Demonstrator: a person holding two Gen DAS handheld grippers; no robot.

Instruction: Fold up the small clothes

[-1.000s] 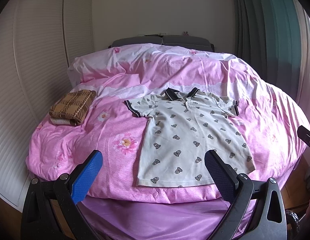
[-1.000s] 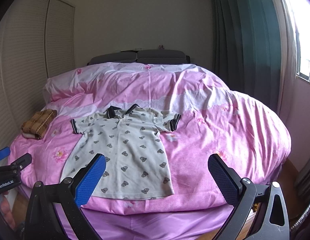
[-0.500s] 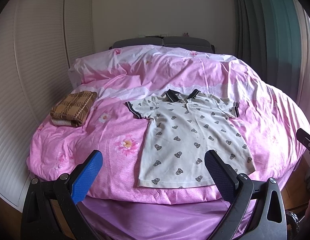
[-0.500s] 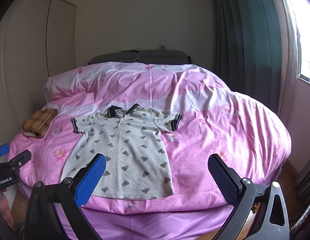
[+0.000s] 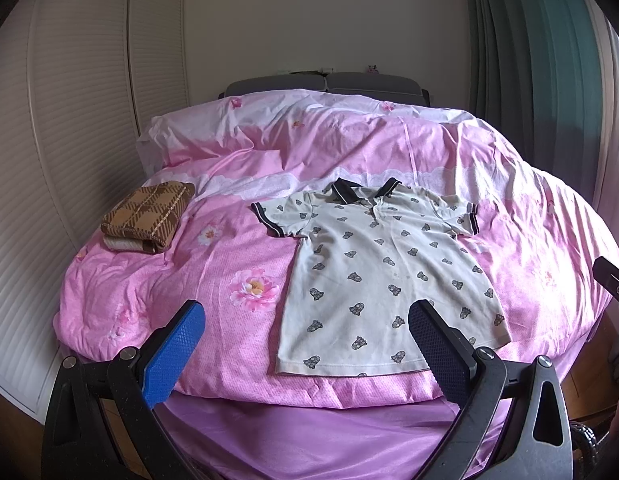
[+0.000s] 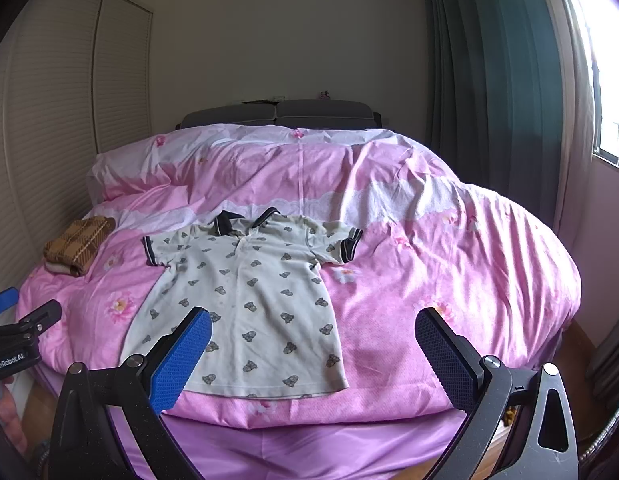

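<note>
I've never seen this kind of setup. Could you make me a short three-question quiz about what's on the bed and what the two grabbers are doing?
1. True or false: the polo shirt lies spread flat on the pink duvet, collar toward the headboard.
2. Multiple choice: where is the folded brown plaid cloth relative to the shirt? A) on top of it B) to its left, apart from it C) hanging off the foot of the bed.
3. Fill in: the left gripper and right gripper both have their fingers ____ and hold nothing.

Key: 1 true; 2 B; 3 open.
</note>
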